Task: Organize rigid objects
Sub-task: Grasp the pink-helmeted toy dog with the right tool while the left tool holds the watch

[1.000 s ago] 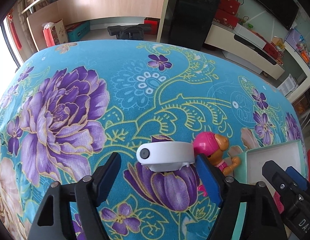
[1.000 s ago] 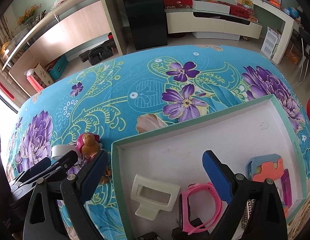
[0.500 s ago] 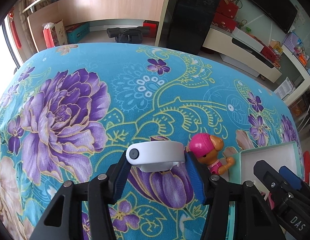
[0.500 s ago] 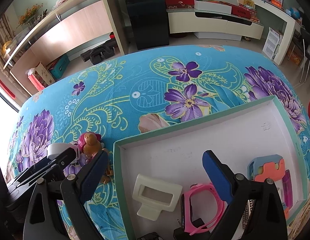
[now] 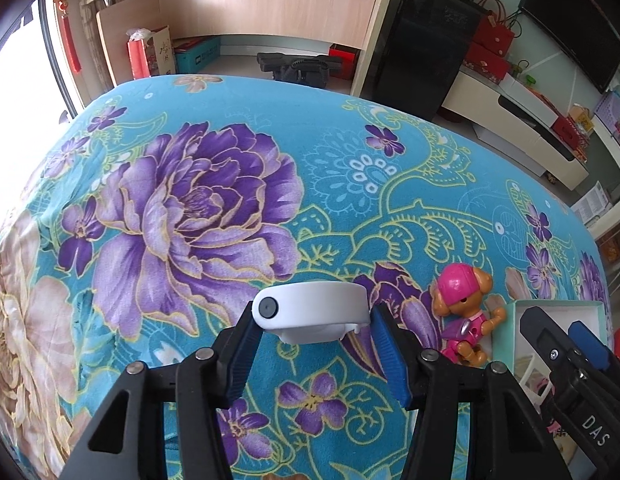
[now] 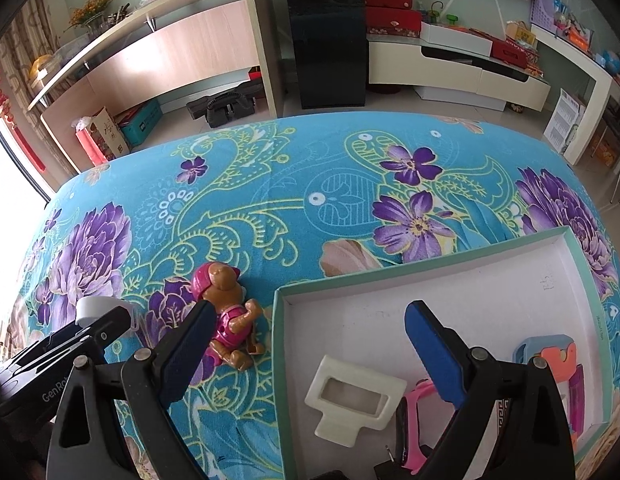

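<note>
My left gripper [image 5: 312, 322] is shut on a white oval band-like gadget [image 5: 310, 311] with a dark round button, held just above the flowered cloth. A pink-and-brown toy puppy [image 5: 464, 314] stands to its right, beside the corner of the green-rimmed white box [image 5: 554, 304]. In the right wrist view my right gripper [image 6: 310, 340] is open and empty, hovering over the box's [image 6: 294, 292] left rim. The puppy [image 6: 228, 320] lies just left of the box. The left gripper [image 6: 98, 326] with the white gadget [image 6: 96, 308] shows at the far left.
The box holds a cream plastic frame [image 6: 354, 394], a pink watch [image 6: 416, 420] and a blue-orange puzzle piece [image 6: 550, 356]. The table carries a turquoise cloth with purple flowers [image 5: 190, 216]. Shelves and a black cabinet [image 6: 326, 36] stand beyond the far edge.
My left gripper closed around the white gadget and lifted it slightly. The right gripper stayed open over the box's left side, barely moving.
</note>
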Demonstrator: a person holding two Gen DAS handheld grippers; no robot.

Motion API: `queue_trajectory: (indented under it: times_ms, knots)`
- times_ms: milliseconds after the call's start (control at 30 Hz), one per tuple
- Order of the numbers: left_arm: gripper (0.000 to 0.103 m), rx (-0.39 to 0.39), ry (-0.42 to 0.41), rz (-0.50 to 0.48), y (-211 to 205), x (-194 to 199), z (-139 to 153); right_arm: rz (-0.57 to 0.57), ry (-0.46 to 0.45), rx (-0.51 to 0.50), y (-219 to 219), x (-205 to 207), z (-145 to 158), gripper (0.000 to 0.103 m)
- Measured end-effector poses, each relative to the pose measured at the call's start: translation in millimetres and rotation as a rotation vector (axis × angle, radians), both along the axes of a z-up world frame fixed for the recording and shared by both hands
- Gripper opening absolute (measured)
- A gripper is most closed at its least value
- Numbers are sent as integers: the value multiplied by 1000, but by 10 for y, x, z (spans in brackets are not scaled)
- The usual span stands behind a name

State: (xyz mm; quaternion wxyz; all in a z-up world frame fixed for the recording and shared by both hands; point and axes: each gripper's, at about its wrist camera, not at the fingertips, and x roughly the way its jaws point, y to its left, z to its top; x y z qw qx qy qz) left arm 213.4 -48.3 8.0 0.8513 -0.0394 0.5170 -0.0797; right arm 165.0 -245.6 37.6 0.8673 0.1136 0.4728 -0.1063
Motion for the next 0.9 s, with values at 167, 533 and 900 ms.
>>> queue_trajectory:
  times_ms: [167, 533, 900]
  knots:
    - [58, 9, 7, 40, 153, -29, 0, 57, -40, 0, 147, 52, 18, 95]
    - [58, 0, 21, 60, 238, -20, -19, 179, -79, -6, 437, 175, -90, 95]
    - [58, -10, 29, 77, 304, -4, -23, 228, -90, 37, 521, 232, -191, 74]
